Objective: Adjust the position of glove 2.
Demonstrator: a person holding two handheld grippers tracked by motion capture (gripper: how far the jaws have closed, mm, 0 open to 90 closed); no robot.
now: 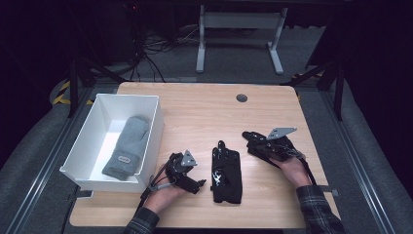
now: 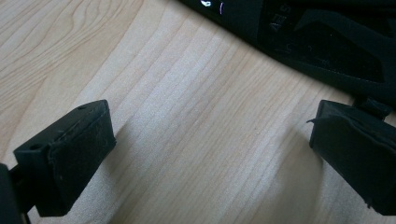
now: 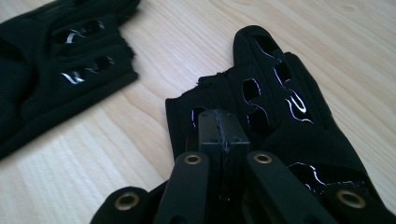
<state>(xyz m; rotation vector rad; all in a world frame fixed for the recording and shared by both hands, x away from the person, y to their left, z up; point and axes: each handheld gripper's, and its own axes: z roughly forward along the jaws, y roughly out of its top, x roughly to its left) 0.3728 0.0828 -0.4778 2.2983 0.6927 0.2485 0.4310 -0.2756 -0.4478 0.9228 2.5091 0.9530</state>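
Two black gloves lie on the wooden table (image 1: 204,112). One glove (image 1: 226,170) lies flat at the centre front; it also shows in the right gripper view (image 3: 56,70) and the left gripper view (image 2: 327,42). My left gripper (image 1: 196,184) (image 2: 205,154) stands just left of it, open, with only bare wood between its jaws. The second glove (image 1: 255,141) (image 3: 280,102) lies to the right. My right gripper (image 1: 265,145) (image 3: 223,135) is shut on its fabric near the cuff end, and the glove's fingers point away from it.
A white bin (image 1: 151,141) stands at the table's left with a grey mitten (image 1: 127,146) lying in it. A dark cable grommet (image 1: 241,98) sits near the far edge. Bare wood lies behind the gloves.
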